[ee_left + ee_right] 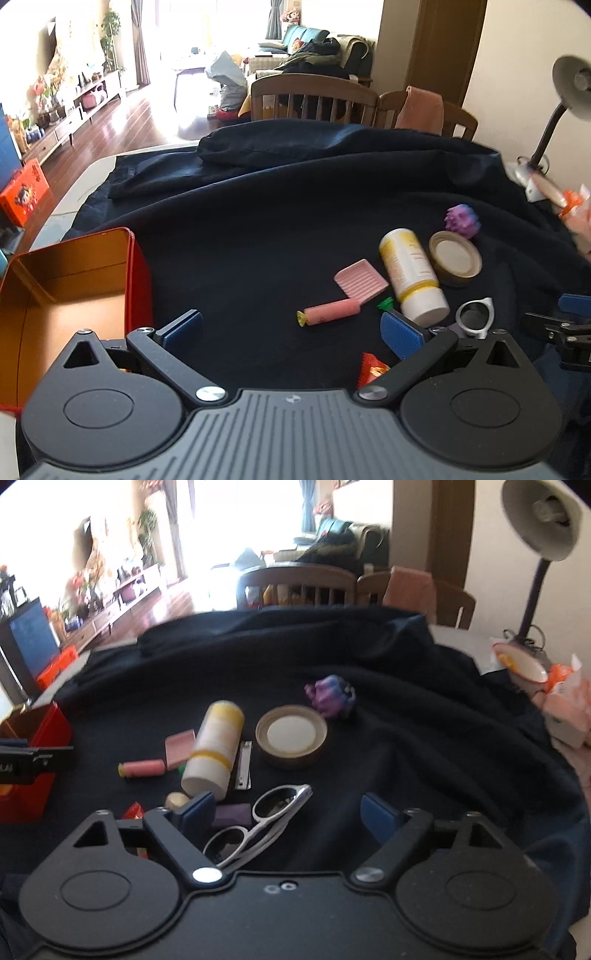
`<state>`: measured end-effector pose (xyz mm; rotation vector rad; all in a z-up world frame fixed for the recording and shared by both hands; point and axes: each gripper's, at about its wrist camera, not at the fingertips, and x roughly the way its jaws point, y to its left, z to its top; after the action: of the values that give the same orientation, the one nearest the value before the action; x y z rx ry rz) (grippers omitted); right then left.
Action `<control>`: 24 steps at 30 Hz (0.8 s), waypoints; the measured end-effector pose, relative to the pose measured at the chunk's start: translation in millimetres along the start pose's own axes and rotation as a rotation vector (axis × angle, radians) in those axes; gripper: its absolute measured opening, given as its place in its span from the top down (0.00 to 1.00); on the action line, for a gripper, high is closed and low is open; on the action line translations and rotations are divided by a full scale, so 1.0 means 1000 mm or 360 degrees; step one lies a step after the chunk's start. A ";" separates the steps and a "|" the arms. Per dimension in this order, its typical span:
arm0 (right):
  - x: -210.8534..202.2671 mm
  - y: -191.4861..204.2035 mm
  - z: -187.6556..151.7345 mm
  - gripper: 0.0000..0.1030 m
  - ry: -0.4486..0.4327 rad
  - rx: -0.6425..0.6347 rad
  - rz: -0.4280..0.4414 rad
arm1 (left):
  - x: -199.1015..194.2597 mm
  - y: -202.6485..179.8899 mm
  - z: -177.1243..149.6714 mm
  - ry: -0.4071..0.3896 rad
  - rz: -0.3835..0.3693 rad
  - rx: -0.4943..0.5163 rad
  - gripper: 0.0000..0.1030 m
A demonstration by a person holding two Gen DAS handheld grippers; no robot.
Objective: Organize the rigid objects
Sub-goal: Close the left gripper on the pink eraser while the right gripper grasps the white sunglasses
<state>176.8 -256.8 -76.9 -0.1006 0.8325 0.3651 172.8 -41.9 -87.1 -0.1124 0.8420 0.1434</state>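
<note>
On the dark cloth lie a white-and-yellow bottle (410,273) (214,749), a round lid (456,258) (291,736), a purple toy (463,220) (332,696), a pink ribbed dish (360,282), a pink tube (332,312) (144,768), a nail clipper (243,766) and white sunglasses (474,317) (271,805). An open red tin (74,280) (40,738) stands at the left. My left gripper (291,330) is open over bare cloth beside the tin. My right gripper (288,814) is open above the sunglasses, its pads clear of them.
A desk lamp (535,535) and a bowl (521,662) stand at the right edge, with orange-white packets (569,701) beside them. Wooden chairs (314,98) line the far side. A red packet (371,369) and a purple block (231,814) lie near the grippers.
</note>
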 end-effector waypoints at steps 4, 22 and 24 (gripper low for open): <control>0.016 0.001 0.000 0.24 0.0051 -0.0070 0.0046 | 0.019 -0.004 0.000 0.0034 0.0011 0.0031 0.00; 0.053 -0.003 0.001 0.37 0.0183 -0.0076 0.0018 | 0.087 -0.028 0.010 0.0178 0.0032 -0.0065 0.01; 0.057 -0.004 0.001 0.39 0.0193 -0.0067 0.0019 | 0.091 -0.028 0.009 0.0188 0.0045 -0.0085 0.01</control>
<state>213.9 -244.6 -118.2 -0.1579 0.9457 0.3908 244.4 -60.7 -148.0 -0.1606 0.9578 0.1873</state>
